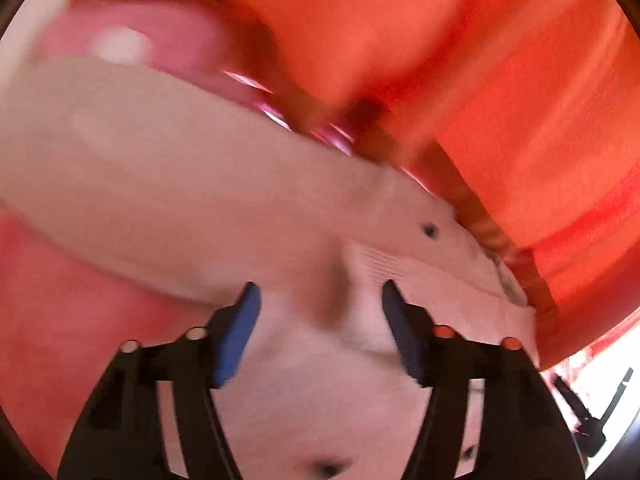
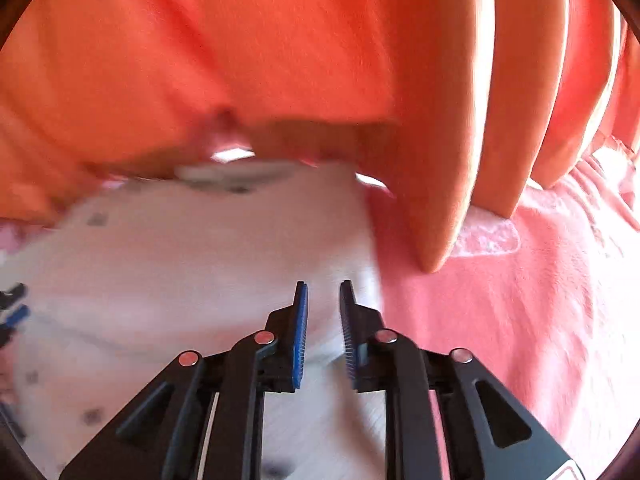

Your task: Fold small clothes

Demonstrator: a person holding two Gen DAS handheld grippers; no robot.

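Note:
A small white garment with dark dots (image 1: 320,380) lies on a pink fleecy blanket (image 2: 500,340); it also shows in the right wrist view (image 2: 180,280). My left gripper (image 1: 320,304) is open just above the cloth, its blue pads (image 1: 236,340) wide apart with nothing between them. A folded or rolled white part (image 1: 180,184) lies ahead of it. My right gripper (image 2: 323,300) hovers over the garment's right edge, jaws a narrow gap apart and empty. Both views are motion-blurred.
Orange curtain fabric (image 2: 280,48) hangs close behind the garment, its folds reaching down to the blanket on the right. A pink rounded object (image 1: 132,40) lies at the far left. The other gripper's tip (image 2: 12,312) shows at the left edge.

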